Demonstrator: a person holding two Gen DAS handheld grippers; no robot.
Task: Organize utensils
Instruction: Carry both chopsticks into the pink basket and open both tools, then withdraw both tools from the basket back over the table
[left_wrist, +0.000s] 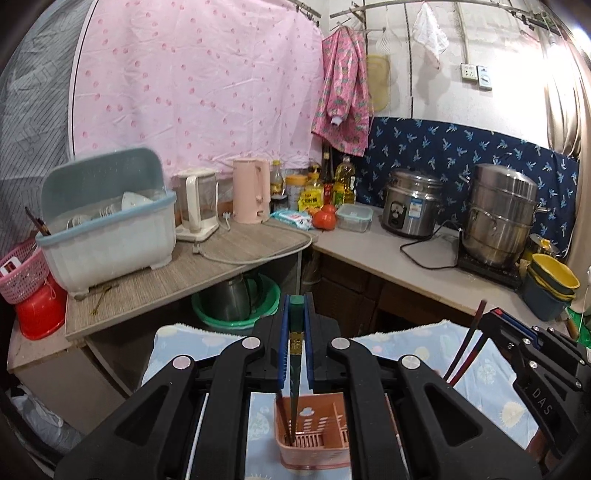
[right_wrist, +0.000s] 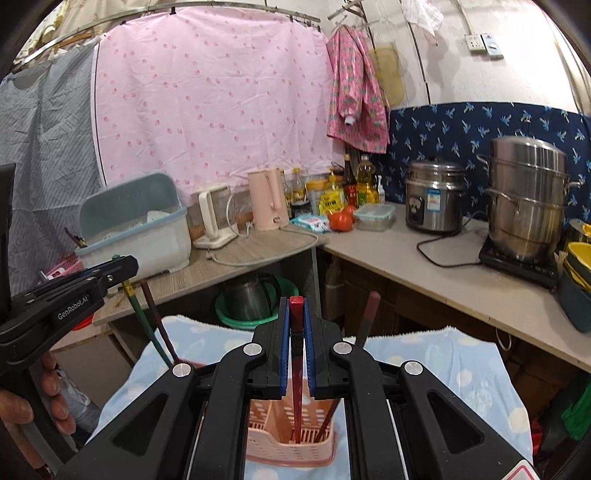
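Note:
My left gripper (left_wrist: 296, 302) is shut on a green chopstick (left_wrist: 295, 369), whose lower end reaches into the pink utensil holder (left_wrist: 317, 443). A dark brown chopstick (left_wrist: 281, 413) stands in the holder beside it; I cannot tell whether the pads hold it too. In the right wrist view my right gripper (right_wrist: 296, 302) is shut on a red chopstick (right_wrist: 296, 387), its tip inside the same holder (right_wrist: 273, 439). Another dark red chopstick (right_wrist: 366, 319) leans out of the holder at the right. Each gripper shows in the other's view: right gripper (left_wrist: 487, 315), left gripper (right_wrist: 125, 267).
The holder sits on a light blue patterned towel (right_wrist: 443, 369). Behind are an L-shaped counter (left_wrist: 236, 251) with a dish rack (left_wrist: 110, 236), kettles, bottles, tomatoes (left_wrist: 325, 219), a rice cooker (left_wrist: 410, 206) and a steel steamer pot (left_wrist: 498, 218). A hand (right_wrist: 51, 391) holds the left gripper.

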